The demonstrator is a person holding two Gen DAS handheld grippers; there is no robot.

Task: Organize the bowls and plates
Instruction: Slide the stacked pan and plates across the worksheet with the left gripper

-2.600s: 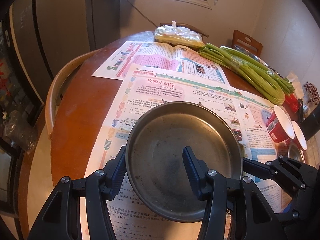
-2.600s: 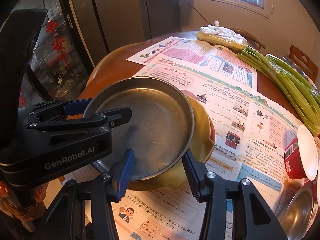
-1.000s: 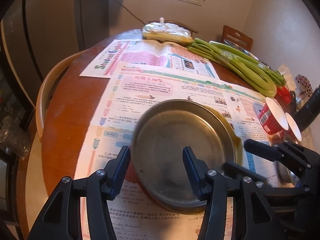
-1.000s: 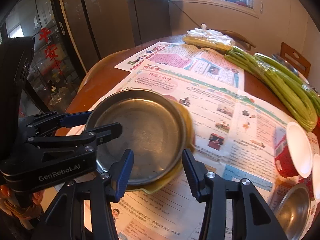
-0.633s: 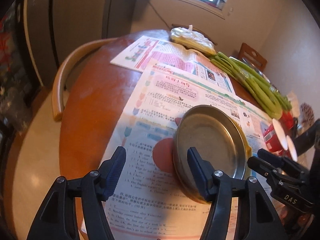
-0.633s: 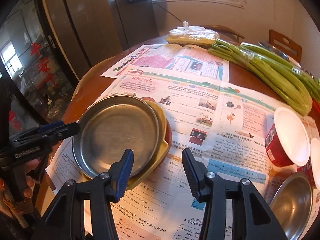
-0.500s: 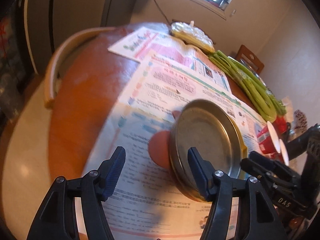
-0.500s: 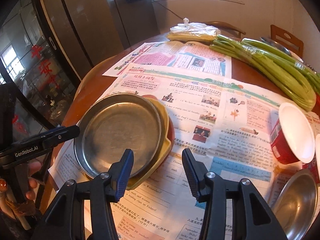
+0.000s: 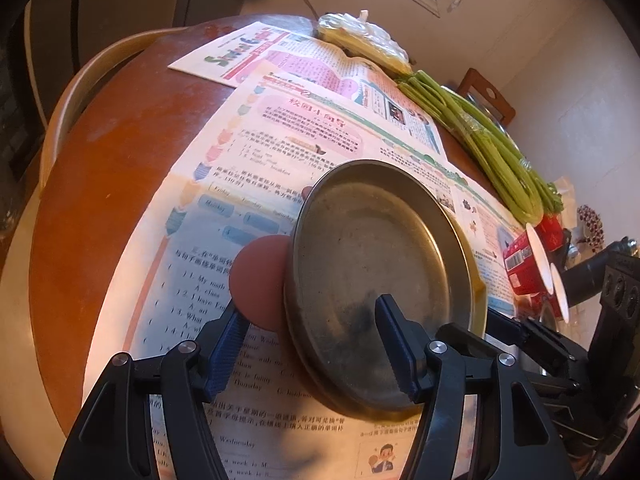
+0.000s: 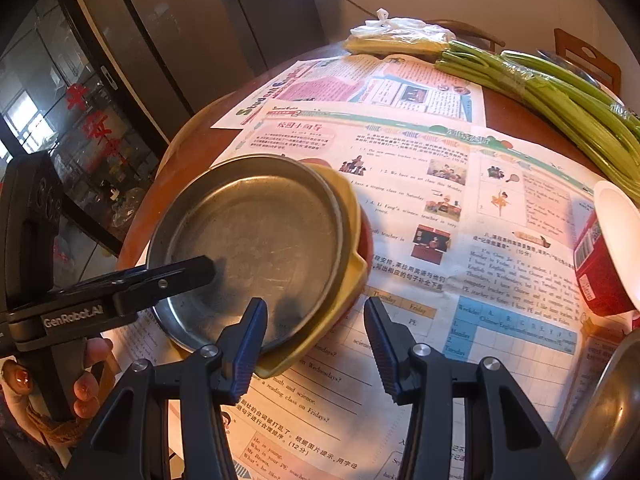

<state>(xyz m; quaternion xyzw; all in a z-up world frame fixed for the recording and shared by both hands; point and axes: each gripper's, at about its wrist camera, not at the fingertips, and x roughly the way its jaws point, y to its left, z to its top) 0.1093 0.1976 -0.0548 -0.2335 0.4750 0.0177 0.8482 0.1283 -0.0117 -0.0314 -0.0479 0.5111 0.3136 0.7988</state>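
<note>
Both handheld grippers, the left gripper [image 9: 312,344] and the right gripper [image 10: 316,344], are built from matte black plastic linkages pinned with round silver screws, and their fingers [image 10: 244,348] are faced with ribbed blue pads. White "GenRobot.AI" lettering is printed on the left unit's side, seen in the right wrist view. The bare-skinned left hand [image 10: 86,372] is shown with reddish painted nails and a brown braided cord at the wrist.

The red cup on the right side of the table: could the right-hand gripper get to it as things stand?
Probably yes. The right gripper is open and holds nothing, and only bare newspaper lies between it and the red cup.
</note>
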